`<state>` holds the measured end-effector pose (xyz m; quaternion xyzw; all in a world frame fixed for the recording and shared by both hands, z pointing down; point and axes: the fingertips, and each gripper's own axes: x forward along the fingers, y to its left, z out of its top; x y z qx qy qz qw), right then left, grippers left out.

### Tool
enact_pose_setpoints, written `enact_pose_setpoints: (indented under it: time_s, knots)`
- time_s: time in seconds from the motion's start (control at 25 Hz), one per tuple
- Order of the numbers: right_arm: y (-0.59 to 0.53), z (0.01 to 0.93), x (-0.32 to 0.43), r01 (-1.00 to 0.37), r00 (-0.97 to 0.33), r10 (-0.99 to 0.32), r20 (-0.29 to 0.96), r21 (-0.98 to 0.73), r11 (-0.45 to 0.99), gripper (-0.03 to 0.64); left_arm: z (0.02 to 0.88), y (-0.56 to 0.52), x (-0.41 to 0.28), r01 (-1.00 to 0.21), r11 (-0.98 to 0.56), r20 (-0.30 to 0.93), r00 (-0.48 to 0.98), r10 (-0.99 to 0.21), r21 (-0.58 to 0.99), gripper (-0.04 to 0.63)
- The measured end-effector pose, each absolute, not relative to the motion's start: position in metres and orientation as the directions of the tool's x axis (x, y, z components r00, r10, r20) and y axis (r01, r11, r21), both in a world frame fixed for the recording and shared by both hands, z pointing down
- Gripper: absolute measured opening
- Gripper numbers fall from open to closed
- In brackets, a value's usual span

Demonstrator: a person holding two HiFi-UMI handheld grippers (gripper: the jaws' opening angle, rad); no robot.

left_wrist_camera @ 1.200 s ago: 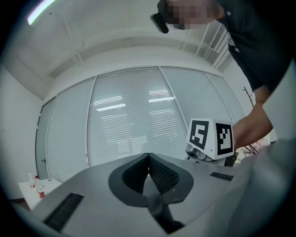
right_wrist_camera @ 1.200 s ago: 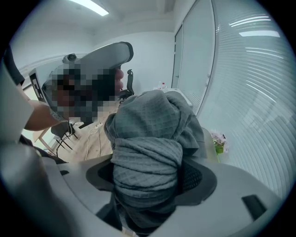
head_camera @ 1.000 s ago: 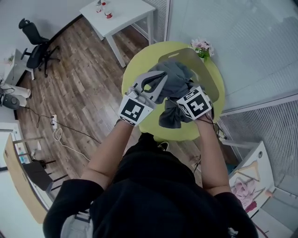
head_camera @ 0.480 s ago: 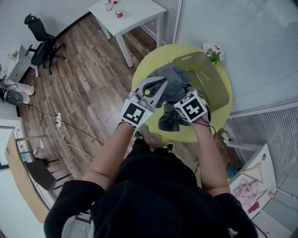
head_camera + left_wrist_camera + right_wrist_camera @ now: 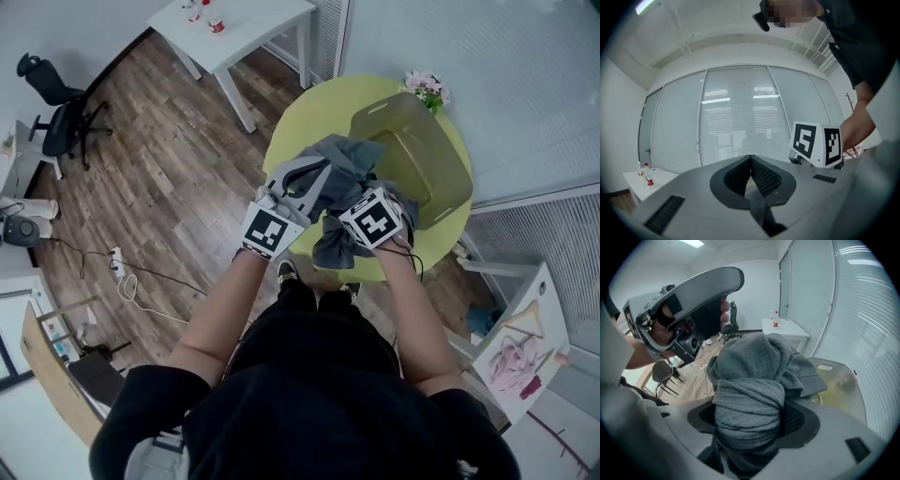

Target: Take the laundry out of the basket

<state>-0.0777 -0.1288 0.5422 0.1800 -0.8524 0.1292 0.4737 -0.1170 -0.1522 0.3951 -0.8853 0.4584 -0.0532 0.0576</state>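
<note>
Looking down from my head, a round yellow worktop (image 5: 298,131) carries a translucent basket (image 5: 441,178). Pink flowers (image 5: 427,86) stand at its far edge.

My right hand-held gripper (image 5: 747,417) is clamped on a thick roll of grey cloth (image 5: 750,376). The roll fills the whole gap between the two jaws, which stand wide around it. The gripper points steeply down.

The cloth is bunched in a heap above the jaws. From overhead it sits at the near left side of the basket, over the worktop's near edge, and one end hangs down below my right hand. A fold of it lies against the basket's near rim. I cannot tell whether any of it is inside the basket.

My left hand-held gripper (image 5: 751,159) points level, toward a wall of windows with blinds. Its jaw tips are pressed together and hold nothing. From overhead it sits just left of the cloth heap, close beside my right gripper.

Beyond the worktop is a wood floor, with a white table (image 5: 246,26) carrying small bottles and a black chair (image 5: 52,103) further left.
</note>
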Motion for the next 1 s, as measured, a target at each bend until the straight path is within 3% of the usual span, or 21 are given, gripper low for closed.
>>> enact_pose_setpoints:
  time_s: [0.64, 1.0]
  knots:
    - [-0.13, 0.637, -0.091, -0.565, -0.439, -0.184, 0.879, -0.112, 0.817, 0.358, 0.492, -0.17, -0.136, -0.738, -0.675, 0.126, 0.669, -0.732, -0.004, 0.009]
    - [-0.118, 0.708, -0.088, -0.535, -0.413, -0.117, 0.903, -0.137, 0.833, 0.359, 0.558, -0.175, -0.137, -0.736, -0.674, 0.203, 0.671, -0.713, 0.066, 0.009]
